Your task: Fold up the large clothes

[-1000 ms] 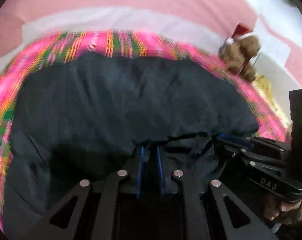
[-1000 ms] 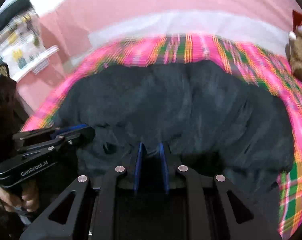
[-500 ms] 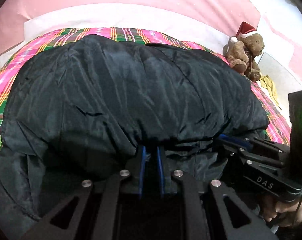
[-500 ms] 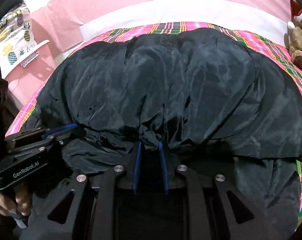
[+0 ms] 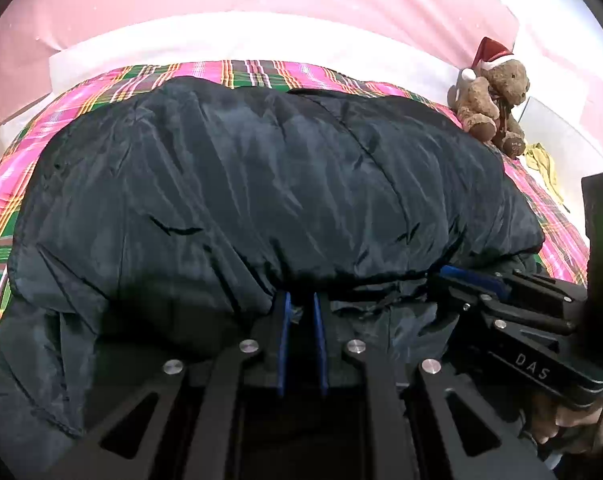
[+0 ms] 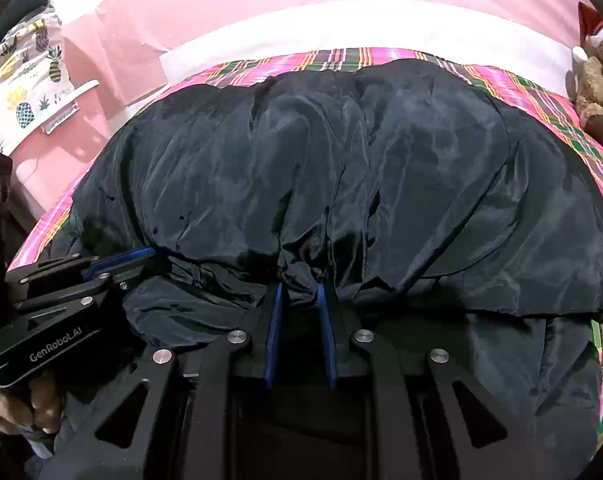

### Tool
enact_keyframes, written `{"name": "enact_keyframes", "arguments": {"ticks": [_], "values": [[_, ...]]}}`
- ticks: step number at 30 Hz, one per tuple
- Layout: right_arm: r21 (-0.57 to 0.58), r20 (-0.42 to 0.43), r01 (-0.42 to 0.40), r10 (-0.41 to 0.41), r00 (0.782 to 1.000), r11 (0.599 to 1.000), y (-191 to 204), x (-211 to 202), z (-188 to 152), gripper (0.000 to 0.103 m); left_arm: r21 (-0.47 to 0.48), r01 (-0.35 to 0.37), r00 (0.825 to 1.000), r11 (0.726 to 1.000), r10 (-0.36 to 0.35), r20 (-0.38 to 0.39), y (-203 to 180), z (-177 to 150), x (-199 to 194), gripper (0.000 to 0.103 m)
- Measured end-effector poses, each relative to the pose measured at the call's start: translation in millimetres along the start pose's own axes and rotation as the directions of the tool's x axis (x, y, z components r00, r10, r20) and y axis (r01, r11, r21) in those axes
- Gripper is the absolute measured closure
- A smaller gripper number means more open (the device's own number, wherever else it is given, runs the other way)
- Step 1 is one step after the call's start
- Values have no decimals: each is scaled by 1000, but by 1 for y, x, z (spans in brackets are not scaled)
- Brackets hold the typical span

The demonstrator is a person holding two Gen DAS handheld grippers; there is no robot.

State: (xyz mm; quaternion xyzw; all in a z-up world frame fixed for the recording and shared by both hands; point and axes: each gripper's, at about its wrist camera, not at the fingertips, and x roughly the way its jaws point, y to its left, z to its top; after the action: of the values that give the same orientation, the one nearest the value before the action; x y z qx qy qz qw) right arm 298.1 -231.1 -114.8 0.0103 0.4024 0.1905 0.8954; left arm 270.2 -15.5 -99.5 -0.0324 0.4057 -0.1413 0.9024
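Both clamped on the near hem of the black jacket [image 5: 261,184] – left tool [image 5: 300,308], right tool [image 6: 299,292] – spread over the plaid blanket [image 5: 13,184]

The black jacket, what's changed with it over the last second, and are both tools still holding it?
The black jacket went from a motion-blurred sweep a second ago to lying puffed and still over the plaid blanket, covering more of it. Nothing was let go: the left tool and right tool stay pinched on its near edge. The teddy bear hasn't moved.
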Motion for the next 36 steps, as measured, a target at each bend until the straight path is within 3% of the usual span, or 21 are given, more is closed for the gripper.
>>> {"name": "enact_keyframes", "arguments": {"ticks": [8,10,13,19,22,26,36], "values": [[-17,-10,32,-32,999,999,10,-17,7,83,-13,-28,1000,1000,28,-3,-6,8,-18,89],[-10,2,38,-38,999,999,14,-29,6,80,-14,-41,999,999,41,6,-11,8,-29,89],[-17,25,32,-32,999,999,19,-49,2,68,4,-58,998,998,58,27,-18,6,-46,89],[4,69,25,-25,997,1000,22,-89,-10,67,11,-64,995,998,63,72,-29,-3,-87,85],[3,92,26,-27,995,1000,28,-108,-19,67,3,-77,993,997,76,94,-33,-12,-108,74],[16,115,15,-16,993,1000,32,-134,-34,67,-4,-102,989,995,101,104,-40,-28,-132,68],[53,125,8,-15,992,999,34,-181,-89,67,9,-141,984,990,139,110,-57,-87,-179,64]]}}
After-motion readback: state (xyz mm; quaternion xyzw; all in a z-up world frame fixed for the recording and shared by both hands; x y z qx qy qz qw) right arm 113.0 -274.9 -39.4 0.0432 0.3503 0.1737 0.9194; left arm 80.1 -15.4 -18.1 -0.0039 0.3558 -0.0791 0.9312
